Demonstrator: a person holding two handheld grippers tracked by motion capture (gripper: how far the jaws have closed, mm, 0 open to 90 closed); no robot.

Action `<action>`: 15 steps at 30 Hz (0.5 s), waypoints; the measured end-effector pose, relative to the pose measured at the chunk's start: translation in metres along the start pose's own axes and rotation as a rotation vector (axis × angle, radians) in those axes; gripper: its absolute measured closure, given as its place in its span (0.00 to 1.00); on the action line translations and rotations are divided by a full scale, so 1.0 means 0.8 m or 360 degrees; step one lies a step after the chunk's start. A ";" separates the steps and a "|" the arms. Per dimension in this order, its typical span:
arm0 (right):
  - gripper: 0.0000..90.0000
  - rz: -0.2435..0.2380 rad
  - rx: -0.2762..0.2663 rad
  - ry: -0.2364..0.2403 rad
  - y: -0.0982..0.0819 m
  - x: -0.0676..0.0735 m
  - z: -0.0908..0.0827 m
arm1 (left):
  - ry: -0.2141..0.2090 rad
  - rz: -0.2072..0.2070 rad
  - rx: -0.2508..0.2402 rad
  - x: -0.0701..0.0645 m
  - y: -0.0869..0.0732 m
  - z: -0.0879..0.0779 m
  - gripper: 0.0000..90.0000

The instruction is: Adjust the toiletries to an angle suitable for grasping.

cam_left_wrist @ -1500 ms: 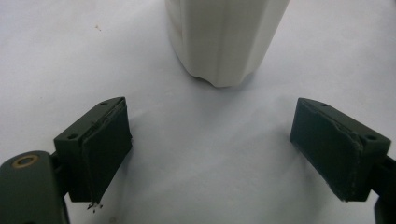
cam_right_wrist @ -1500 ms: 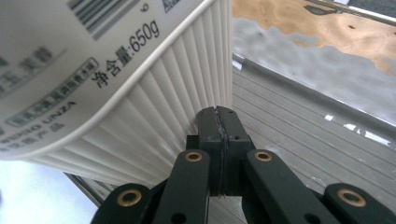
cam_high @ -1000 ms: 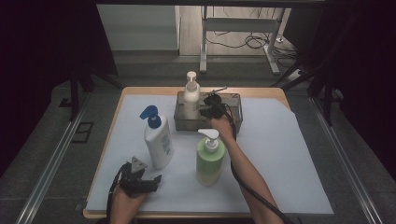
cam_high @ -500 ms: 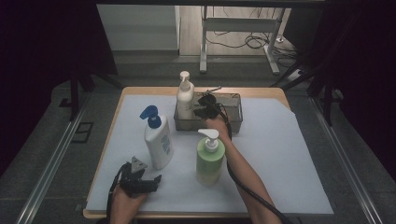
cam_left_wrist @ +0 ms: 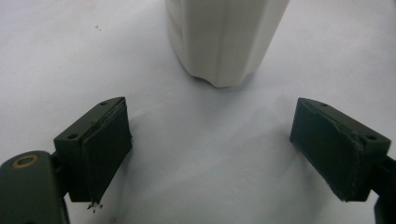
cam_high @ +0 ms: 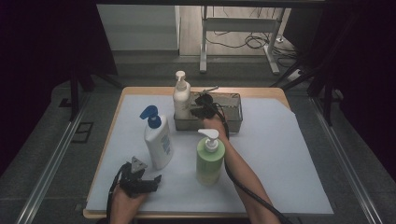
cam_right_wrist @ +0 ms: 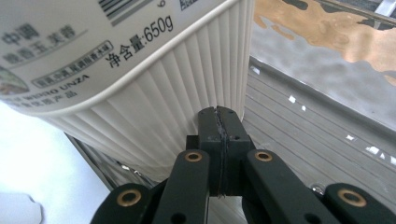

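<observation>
Dark walls stand around a wooden worktop (cam_high: 275,92) with a big white paper sheet (cam_high: 289,163) on it. From the high view, a cream pump bottle with a ribbed side (cam_high: 181,99) stands at the far left end of a shiny metal tray (cam_high: 233,122). The right tongs (cam_high: 198,110) are pressed against its right side, with the arm reaching far over the worktop. A tall green pump bottle (cam_high: 208,161) stands near the middle, just beside that arm. A white bottle with a blue pump (cam_high: 158,140) stands to its left. The left tongs (cam_high: 148,180) rest near the front edge, close to this white bottle.

From the left gripper view, the left tongs (cam_left_wrist: 210,149) are spread wide with nothing between them, and the white bottle's bottom (cam_left_wrist: 224,42) stands just ahead.

From the right gripper view, the right tongs (cam_right_wrist: 220,122) are clenched tight on nothing, their tip touching the cream bottle's ribbed side (cam_right_wrist: 154,102). The tray floor (cam_right_wrist: 299,140) lies below.

I think a push up high could tip the cream bottle over. The arm could also bump the green bottle.
</observation>
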State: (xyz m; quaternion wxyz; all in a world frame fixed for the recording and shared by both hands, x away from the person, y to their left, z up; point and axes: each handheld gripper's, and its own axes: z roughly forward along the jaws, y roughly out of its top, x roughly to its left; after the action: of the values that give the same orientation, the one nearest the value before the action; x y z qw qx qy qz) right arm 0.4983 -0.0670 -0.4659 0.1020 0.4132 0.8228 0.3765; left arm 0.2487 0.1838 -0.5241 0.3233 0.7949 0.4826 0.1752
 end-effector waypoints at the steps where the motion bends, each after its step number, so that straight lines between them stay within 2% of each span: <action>1: 1.00 0.0008 -0.0003 0.0000 0.000 0.000 0.001 | 0.0000 0.0000 0.0000 0.000 0.000 0.000 0.13; 13: 1.00 0.0016 -0.0015 -0.0003 -0.002 0.000 0.001 | 0.0000 0.0000 0.0000 0.000 0.000 0.000 0.13; 15: 0.97 0.0011 -0.0018 -0.0006 -0.002 0.000 0.000 | 0.0000 0.0000 0.0000 0.000 0.000 0.000 0.13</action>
State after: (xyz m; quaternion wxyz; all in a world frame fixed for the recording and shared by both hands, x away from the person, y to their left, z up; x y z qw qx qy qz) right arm 0.4972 -0.0677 -0.4671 0.1047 0.4161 0.8191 0.3806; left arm 0.2486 0.1838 -0.5241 0.3234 0.7948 0.4826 0.1753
